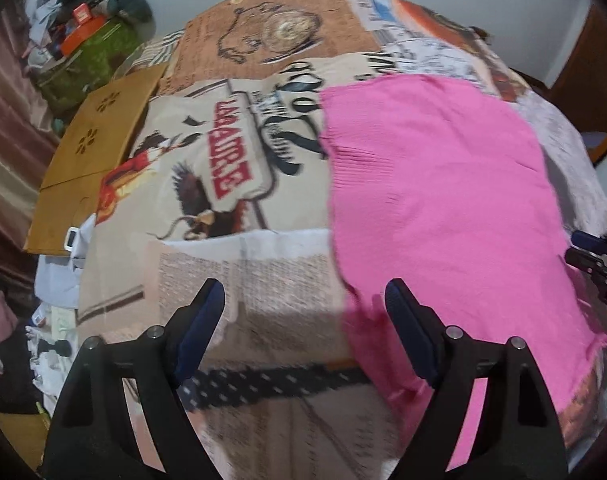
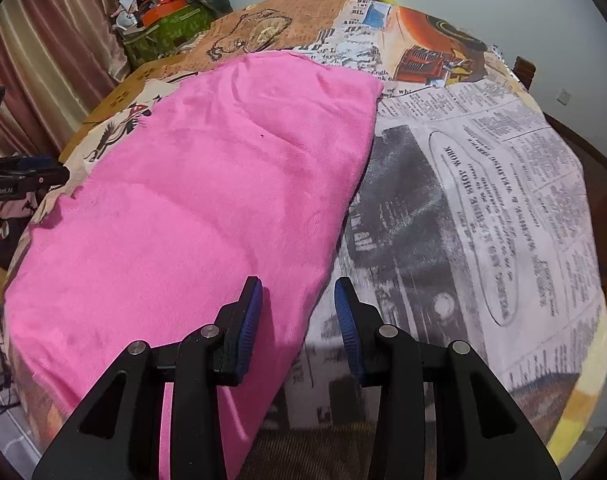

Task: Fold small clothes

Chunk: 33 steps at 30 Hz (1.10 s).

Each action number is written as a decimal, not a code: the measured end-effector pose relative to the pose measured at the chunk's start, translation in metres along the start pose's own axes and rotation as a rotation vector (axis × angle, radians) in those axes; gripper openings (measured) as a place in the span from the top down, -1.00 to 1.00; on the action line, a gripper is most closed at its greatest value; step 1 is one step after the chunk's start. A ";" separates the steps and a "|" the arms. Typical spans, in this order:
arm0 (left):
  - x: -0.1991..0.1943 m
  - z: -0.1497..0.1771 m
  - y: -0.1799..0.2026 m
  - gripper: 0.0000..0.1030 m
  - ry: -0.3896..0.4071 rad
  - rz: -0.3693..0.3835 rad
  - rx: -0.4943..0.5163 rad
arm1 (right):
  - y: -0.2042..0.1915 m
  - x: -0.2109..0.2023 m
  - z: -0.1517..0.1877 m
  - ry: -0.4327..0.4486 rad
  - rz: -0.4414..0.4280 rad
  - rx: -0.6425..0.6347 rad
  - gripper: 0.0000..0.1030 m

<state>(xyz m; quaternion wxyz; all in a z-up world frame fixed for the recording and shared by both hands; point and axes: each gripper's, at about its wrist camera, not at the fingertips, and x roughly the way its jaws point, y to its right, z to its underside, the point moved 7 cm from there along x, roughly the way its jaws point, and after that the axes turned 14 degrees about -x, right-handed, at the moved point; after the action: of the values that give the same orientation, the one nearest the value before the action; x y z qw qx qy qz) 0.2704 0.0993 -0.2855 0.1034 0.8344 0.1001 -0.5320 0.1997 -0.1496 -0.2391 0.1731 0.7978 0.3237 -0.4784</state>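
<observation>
On the table's patterned newsprint cloth [image 1: 239, 272], going left to right, your left gripper [image 1: 304, 300] comes first: its jaws stand wide apart with nothing between them, poised above bare cloth, and the pink garment [image 1: 443, 200] begins just to its right — the right-hand finger already overlaps the near left edge of the fabric in that view. The garment lies flat and spread out, and from the left camera its long axis runs away from you, from the near edge of the table toward the far side. Further right, your right gripper [image 2: 297, 300] is also open and empty, though less widely; its left finger sits over the garment's [image 2: 191, 208] near right edge and its right finger over the printed cloth [image 2: 483, 200], so the gap between them straddles that edge.

So the garment lies between your two hands, each gripper at one near corner. I'd judge the right one the better placed — the edge already runs into its gap — while the left needs a small shift rightward before it can pinch fabric. Whether either finger actually touches the fabric can't be told
</observation>
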 end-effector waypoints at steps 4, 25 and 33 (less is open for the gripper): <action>-0.014 0.015 0.012 -0.60 0.004 0.056 0.012 | -0.009 -0.023 0.005 0.026 0.002 -0.020 0.34; -0.009 0.075 0.048 0.65 -0.093 0.285 -0.008 | -0.058 -0.016 0.038 0.007 -0.157 0.002 0.71; -0.020 0.062 0.052 0.84 -0.036 0.255 0.023 | -0.064 -0.029 0.031 0.060 -0.127 -0.033 0.84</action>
<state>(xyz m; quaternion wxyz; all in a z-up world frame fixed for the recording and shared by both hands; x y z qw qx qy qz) 0.2226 0.0305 -0.2897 0.1625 0.8318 -0.0148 -0.5305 0.1261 -0.1315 -0.2269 0.1457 0.7867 0.3866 -0.4588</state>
